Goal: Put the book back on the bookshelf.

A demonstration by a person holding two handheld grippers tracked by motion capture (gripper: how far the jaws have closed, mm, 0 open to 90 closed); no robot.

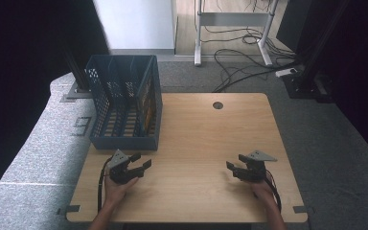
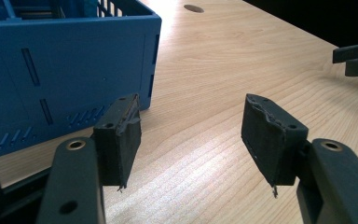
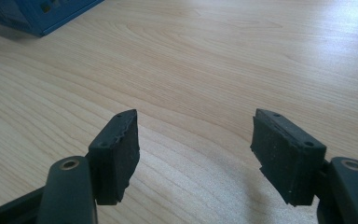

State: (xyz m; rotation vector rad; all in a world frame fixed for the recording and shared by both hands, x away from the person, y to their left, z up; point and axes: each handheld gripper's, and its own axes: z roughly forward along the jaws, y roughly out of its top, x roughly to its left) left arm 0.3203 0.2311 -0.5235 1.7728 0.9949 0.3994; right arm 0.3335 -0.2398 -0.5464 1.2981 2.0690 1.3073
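A light wooden rectangular desk (image 1: 196,139) carries a dark blue perforated plastic crate (image 1: 124,103) on its far left part, the crate's left side reaching past the desk's left edge. Something yellowish shows through the crate's slatted wall, too unclear to name. A small round cable hole (image 1: 217,105) sits near the desk's far edge, well apart from both hands. Beyond the desk lie grey carpet, a tangle of black floor cables (image 1: 239,62) and the white legs of another table (image 1: 199,33).

The left tool (image 1: 138,164) is held just in front of the crate's near wall, near but not touching it. In the left gripper view the crate (image 2: 65,70) stands off to the left and beyond the jaws, its near corner just past the left pad (image 2: 121,135). The left tool (image 2: 191,135) is released, jaws apart with bare wood between them.

The right tool (image 1: 235,165) is held near the desk's right front area, well apart from the crate and pointing towards the left tool. In the right gripper view the right tool (image 3: 196,140) is likewise released, its pads spread over bare wood, and the crate's corner (image 3: 37,14) shows far off at the upper left.

Between the two tools the wood is open, as is the whole right half of the desk out to its right edge.
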